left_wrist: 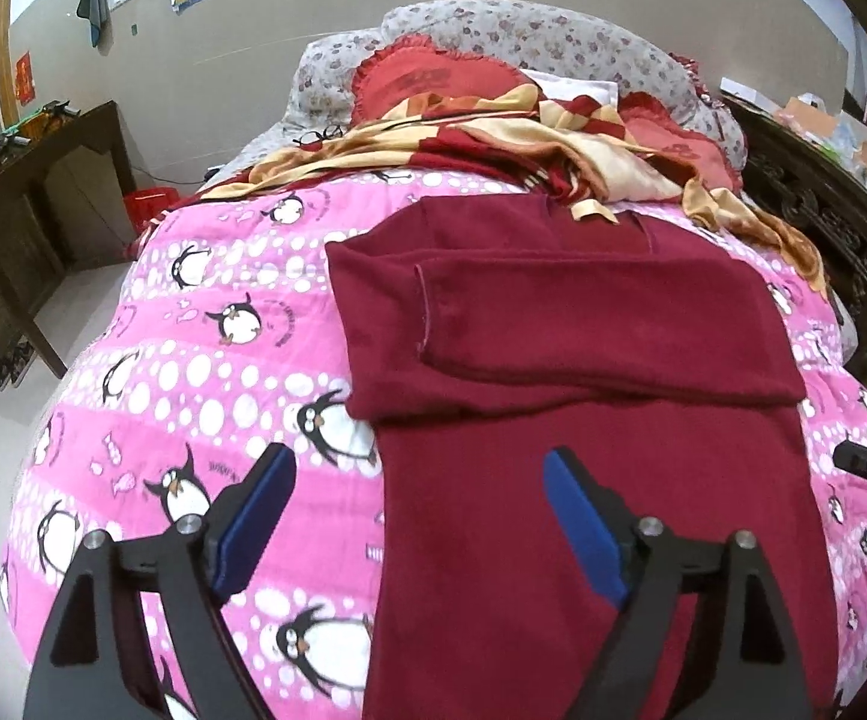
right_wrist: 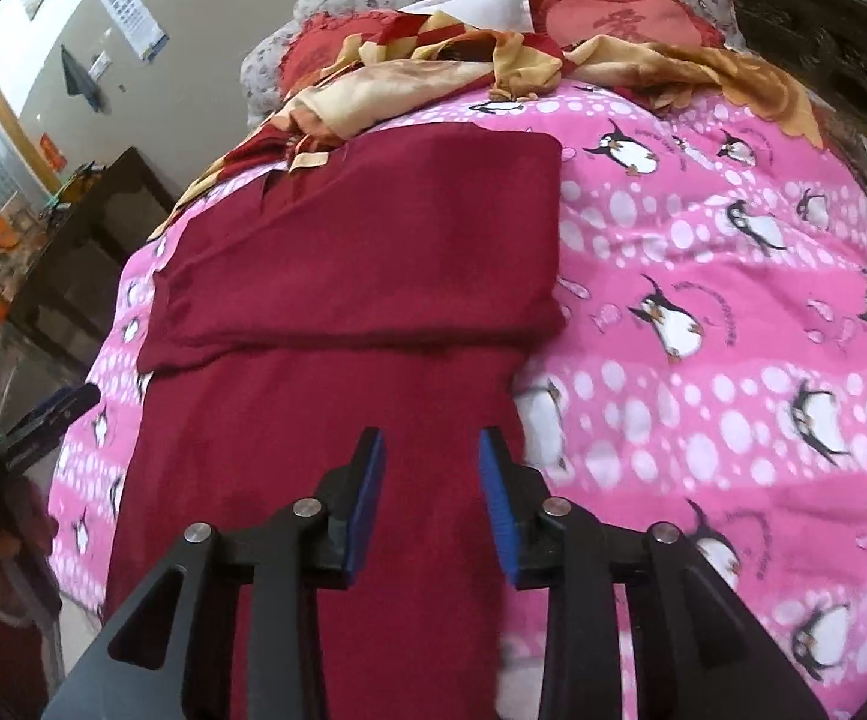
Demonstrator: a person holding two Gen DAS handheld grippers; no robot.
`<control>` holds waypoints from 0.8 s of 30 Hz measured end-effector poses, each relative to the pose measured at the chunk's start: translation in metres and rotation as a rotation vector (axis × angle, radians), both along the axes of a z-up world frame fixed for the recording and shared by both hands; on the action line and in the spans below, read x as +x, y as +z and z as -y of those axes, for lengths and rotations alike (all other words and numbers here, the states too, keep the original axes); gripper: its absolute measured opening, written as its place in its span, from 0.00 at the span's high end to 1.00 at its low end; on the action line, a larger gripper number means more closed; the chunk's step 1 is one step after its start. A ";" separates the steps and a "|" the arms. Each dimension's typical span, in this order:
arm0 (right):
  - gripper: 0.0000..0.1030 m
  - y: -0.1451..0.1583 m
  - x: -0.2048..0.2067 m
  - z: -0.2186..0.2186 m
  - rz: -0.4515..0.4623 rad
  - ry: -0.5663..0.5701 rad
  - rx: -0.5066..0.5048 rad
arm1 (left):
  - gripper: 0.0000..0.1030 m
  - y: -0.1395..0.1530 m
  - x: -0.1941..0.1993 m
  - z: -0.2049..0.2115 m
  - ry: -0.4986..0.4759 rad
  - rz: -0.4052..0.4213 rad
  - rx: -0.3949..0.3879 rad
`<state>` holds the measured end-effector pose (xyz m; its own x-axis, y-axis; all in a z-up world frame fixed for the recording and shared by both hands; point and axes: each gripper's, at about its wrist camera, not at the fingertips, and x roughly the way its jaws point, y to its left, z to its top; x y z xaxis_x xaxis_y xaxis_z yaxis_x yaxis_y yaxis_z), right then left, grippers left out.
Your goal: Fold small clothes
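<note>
In the left wrist view, the left gripper is held apart and empty at lower centre, astride the shirt's left edge on the quilt; sleeves appear folded across.

In the right wrist view, the right gripper is held apart above the hem at lower centre. Next, the hem corners likely need pinching and lifting.

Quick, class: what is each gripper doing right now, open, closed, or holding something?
Left gripper: open, holding nothing, over the left edge of the red sweater.
Right gripper: open, holding nothing, over the sweater's right edge.
</note>
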<state>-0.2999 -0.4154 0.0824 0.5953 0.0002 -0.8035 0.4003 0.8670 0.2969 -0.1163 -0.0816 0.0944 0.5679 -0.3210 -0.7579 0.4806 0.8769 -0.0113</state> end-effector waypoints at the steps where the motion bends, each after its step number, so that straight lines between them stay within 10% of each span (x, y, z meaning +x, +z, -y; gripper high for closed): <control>1: 0.43 0.004 -0.006 0.000 -0.002 -0.001 -0.014 | 0.14 0.001 -0.004 -0.002 -0.003 -0.001 -0.006; 12: 0.40 0.010 -0.035 0.008 0.014 -0.044 -0.001 | 0.14 -0.003 -0.029 -0.011 -0.012 -0.030 -0.033; 24: 0.39 -0.030 0.036 0.047 -0.005 -0.184 0.017 | 0.14 -0.028 -0.032 -0.049 0.052 -0.096 -0.010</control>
<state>-0.2635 -0.4624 0.0521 0.5822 -0.0943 -0.8076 0.5533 0.7737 0.3086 -0.1487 -0.0324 0.0669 0.5088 -0.3004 -0.8068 0.4305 0.9003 -0.0637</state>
